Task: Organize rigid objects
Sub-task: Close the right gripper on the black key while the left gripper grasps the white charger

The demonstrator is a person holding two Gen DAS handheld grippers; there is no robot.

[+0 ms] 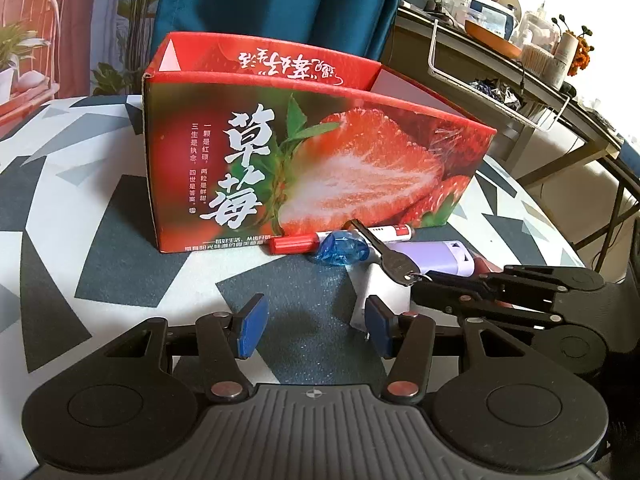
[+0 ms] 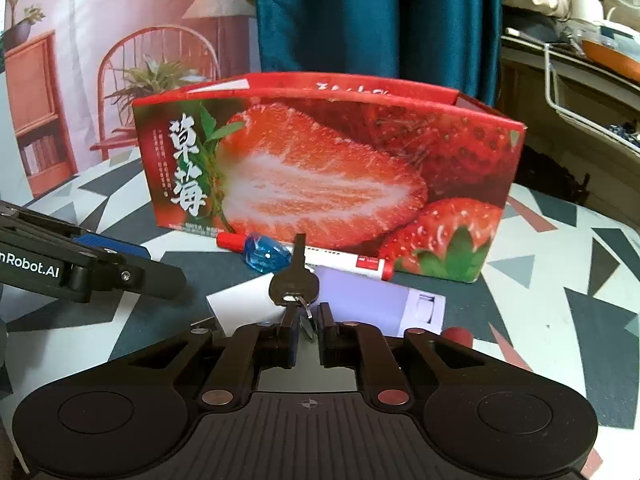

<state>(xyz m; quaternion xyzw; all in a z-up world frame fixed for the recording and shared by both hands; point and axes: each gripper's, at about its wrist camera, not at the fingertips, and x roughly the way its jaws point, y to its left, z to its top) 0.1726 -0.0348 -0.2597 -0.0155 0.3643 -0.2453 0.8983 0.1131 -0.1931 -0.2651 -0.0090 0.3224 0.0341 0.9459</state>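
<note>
A dark metal key (image 2: 295, 276) with a small ring sticks up from the right claw (image 2: 309, 330), whose jaws are pressed together on its ring end, just above the counter (image 1: 132, 248). The left claw (image 1: 314, 326) hangs spread, blue pads (image 1: 253, 322) apart, nothing between them. The counter wears a cloth of grey, white and dark triangles; a teal curtain (image 2: 360, 16) hangs behind. A strawberry-printed box (image 1: 312, 152) stands open-topped beyond, and at its foot lie a red-capped marker (image 1: 340, 239), a clear blue piece (image 1: 340, 251) and a lilac case (image 2: 380, 300)
</note>
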